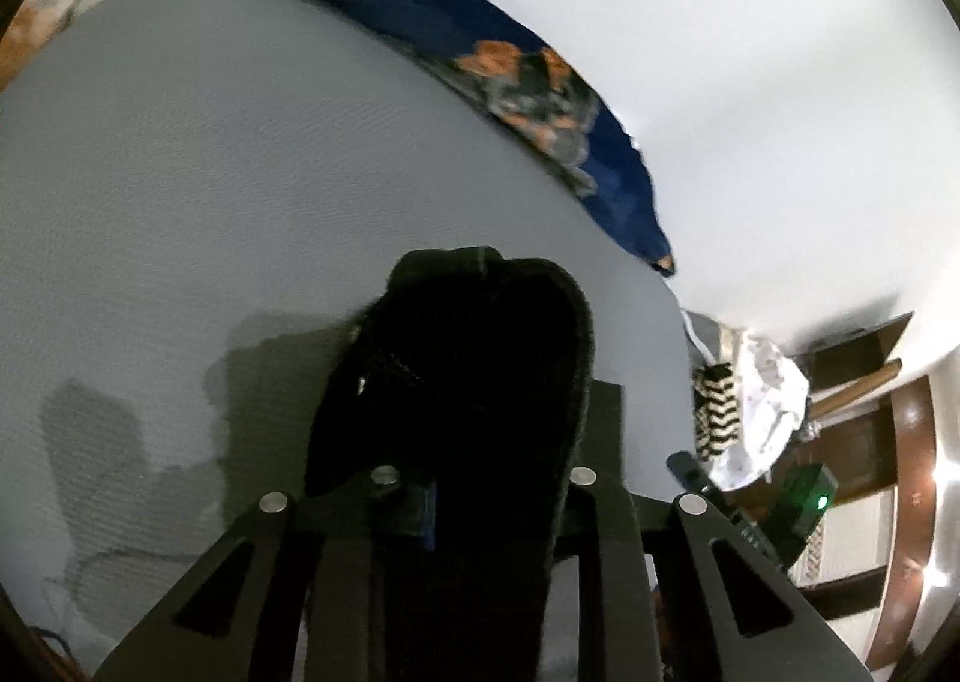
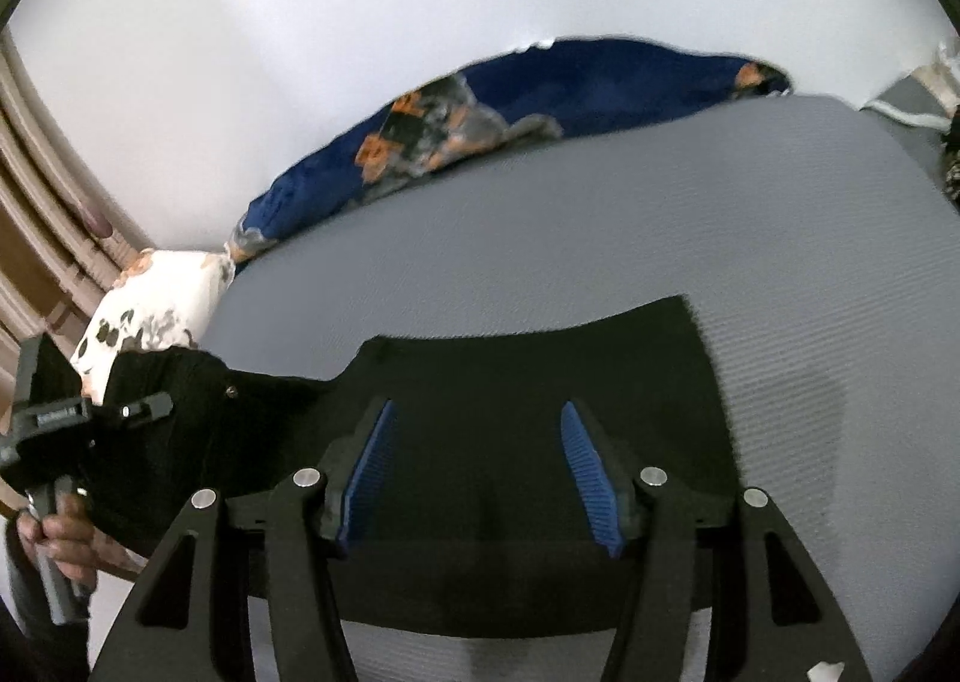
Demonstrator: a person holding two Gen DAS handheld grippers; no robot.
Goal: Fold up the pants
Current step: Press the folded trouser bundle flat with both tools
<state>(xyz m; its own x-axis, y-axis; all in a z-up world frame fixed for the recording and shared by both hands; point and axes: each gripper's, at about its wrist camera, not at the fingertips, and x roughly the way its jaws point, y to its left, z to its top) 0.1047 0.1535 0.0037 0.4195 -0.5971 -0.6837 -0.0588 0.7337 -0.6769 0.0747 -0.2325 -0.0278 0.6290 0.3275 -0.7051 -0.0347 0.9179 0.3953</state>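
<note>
**Mia:** What is nearest in the left claw's view?

**Ben:** The left claw (image 1: 474, 478) itself. Its black arms are pulled in narrow, and a bunch of the soft black cloth pants (image 1: 462, 382) is pinched between them. The cloth hides the tips.

**Mia:** And past it?

**Ben:** The flat grey ribbed mattress (image 1: 240, 172). Far ahead, along its edge, lies a dark blue blanket with orange flowers (image 1: 480, 52).

**Mia:** Now the right claw's view?

**Ben:** The right claw (image 2: 480, 478) comes first. Its blue ribbed pads (image 2: 585, 478) stand apart, about half wide, and I see nothing pinched between them. The black pants lie flat under it and in front of it on the grey mattress.

**Mia:** Anything to its left?

**Ben:** A hand (image 2: 60, 538) holds the other claw there, with the black pants bunched up at it. A white flowered pillow (image 2: 156, 304) sits behind.
</note>
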